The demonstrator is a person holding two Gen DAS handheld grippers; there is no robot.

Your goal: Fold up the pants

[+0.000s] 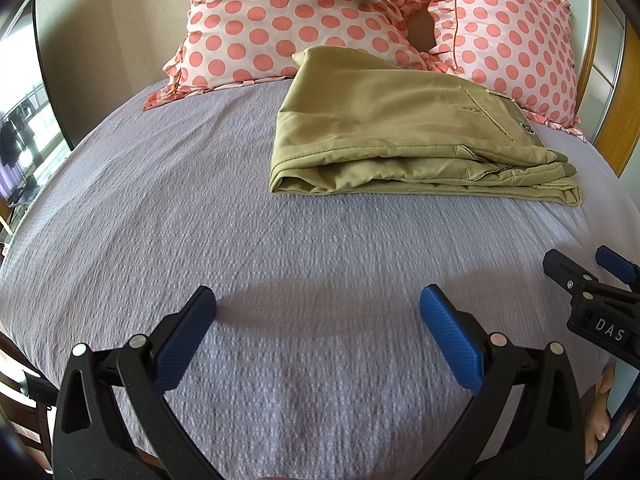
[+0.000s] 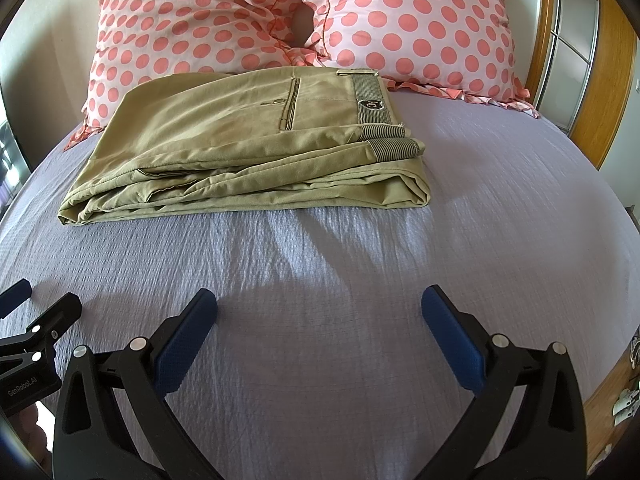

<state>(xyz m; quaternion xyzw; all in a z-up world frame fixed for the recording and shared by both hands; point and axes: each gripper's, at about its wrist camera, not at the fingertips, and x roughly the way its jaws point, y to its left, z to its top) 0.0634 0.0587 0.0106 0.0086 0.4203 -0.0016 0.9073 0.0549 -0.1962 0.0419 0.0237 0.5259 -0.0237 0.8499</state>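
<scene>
Khaki pants [image 1: 404,136] lie folded in a compact stack on the lilac bedspread [image 1: 200,220], just in front of the pillows; they also show in the right wrist view [image 2: 248,160], with the striped waistband on the right. My left gripper [image 1: 318,300] is open and empty, held over the bedspread well short of the pants. My right gripper [image 2: 320,300] is open and empty too, also well back from the pants. Each gripper shows at the edge of the other's view: the right gripper [image 1: 596,280] and the left gripper [image 2: 36,304].
Two pink polka-dot pillows [image 2: 192,20] [image 2: 420,28] lean at the head of the bed behind the pants. A wooden headboard frame [image 2: 600,80] stands at the right. A window [image 1: 24,128] is at the far left.
</scene>
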